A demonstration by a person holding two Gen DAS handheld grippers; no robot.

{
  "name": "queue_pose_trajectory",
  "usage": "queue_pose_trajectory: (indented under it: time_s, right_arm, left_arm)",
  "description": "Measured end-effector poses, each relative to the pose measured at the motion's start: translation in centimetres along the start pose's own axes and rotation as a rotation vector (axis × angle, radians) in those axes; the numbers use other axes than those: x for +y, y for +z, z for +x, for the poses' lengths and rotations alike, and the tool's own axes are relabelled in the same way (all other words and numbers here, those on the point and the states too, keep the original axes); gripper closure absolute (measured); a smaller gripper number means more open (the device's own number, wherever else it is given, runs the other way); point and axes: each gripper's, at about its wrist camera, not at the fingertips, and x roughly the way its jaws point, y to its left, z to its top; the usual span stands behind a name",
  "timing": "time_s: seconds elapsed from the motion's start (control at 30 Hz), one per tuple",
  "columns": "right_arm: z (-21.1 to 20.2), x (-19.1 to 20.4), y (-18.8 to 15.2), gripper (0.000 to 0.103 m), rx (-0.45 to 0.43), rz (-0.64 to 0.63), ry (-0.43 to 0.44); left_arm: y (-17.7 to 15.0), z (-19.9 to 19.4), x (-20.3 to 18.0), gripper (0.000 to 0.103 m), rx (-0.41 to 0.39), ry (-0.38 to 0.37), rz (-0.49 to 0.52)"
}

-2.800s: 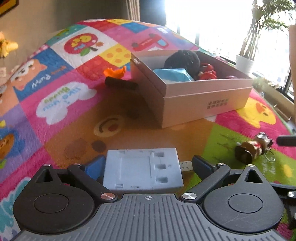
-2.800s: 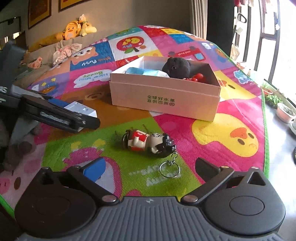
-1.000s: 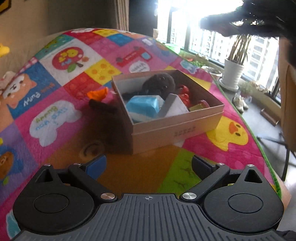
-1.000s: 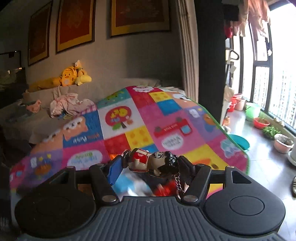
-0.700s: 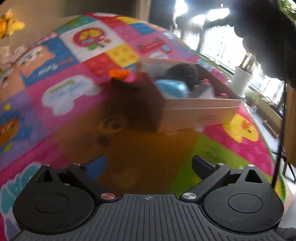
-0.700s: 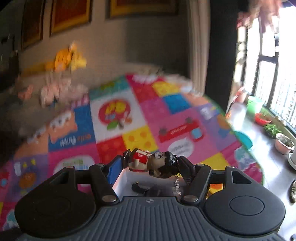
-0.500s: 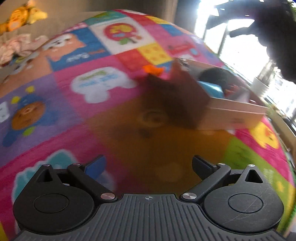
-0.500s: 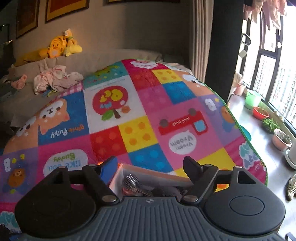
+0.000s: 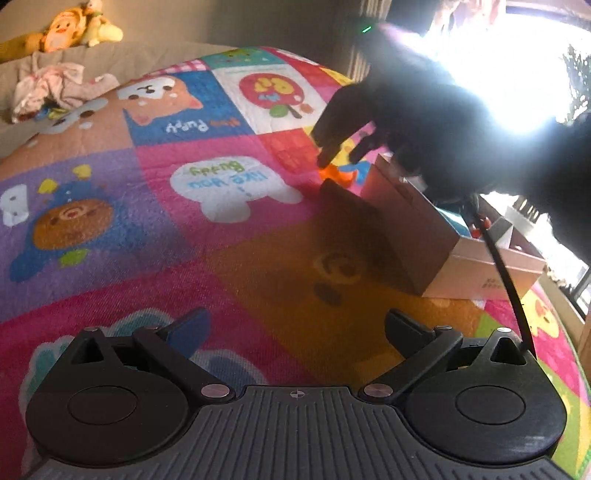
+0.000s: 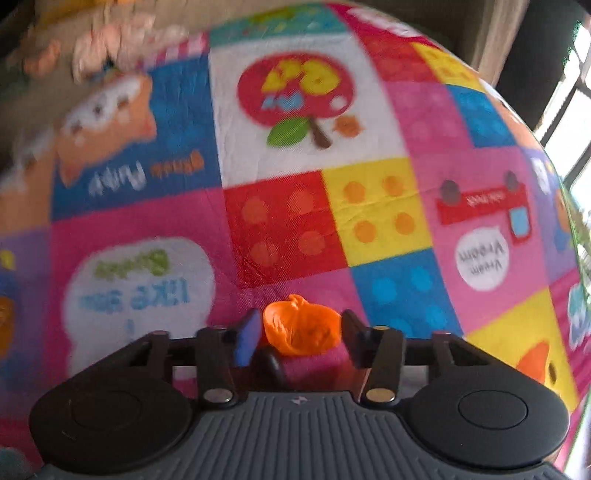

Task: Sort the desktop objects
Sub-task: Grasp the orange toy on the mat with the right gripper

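A crumpled orange item lies on the colourful play mat, with a dark cylindrical object just below it. My right gripper stands over them with its fingers either side of the orange item, partly closed; contact is unclear. In the left wrist view the right gripper shows as a dark silhouette reaching down beside the cardboard box, above the orange item. My left gripper is open and empty, low over the mat.
The box holds several sorted objects, mostly hidden behind the right arm. A beige sofa with plush toys and clothes lies beyond the mat. Bright windows are at the right.
My right gripper let go of the figurine keychain over the box, then moved down past the box to the orange item. My left gripper swung left, away from the box.
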Motion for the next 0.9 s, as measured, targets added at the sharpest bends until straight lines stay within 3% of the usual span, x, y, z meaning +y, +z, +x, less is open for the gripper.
queue_pose_trajectory:
  time_s: [0.07,0.2,0.37,0.47,0.57,0.73,0.9]
  right_arm:
    - [1.2,1.0,0.0,0.062,0.017,-0.036,-0.015]
    - [2.1,1.0,-0.3,0.090,0.071,-0.019,0.031]
    - [-1.7,1.3,-2.9,0.093,0.124,0.038,0.217]
    - [-5.5,2.1,-5.8,0.093,0.161,0.020,0.390]
    - [-10.2,1.8,-8.8,0.093,0.106,0.018,0.484]
    - [-16.9,-1.6,-13.5,0.093,-0.075,0.054,0.478]
    - [-18.7,-4.7,-19.6,0.093,-0.113,0.079,0.416]
  left_arm:
    - [0.0,0.0,0.1,0.000,-0.003,-0.004,-0.005]
    - [-0.1,-0.2,0.1,0.000,-0.009,-0.012,-0.002]
    - [-0.1,-0.4,-0.5,0.000,-0.018,-0.012,0.033]
    - [-0.4,-0.8,-1.2,0.000,-0.028,-0.014,0.073]
    - [-0.8,-1.2,-2.2,0.000,-0.026,-0.015,0.123]
    - [-1.3,-1.3,-3.7,0.000,-0.027,0.009,0.196]
    - [-0.9,-0.5,-4.3,0.000,-0.005,0.021,0.203]
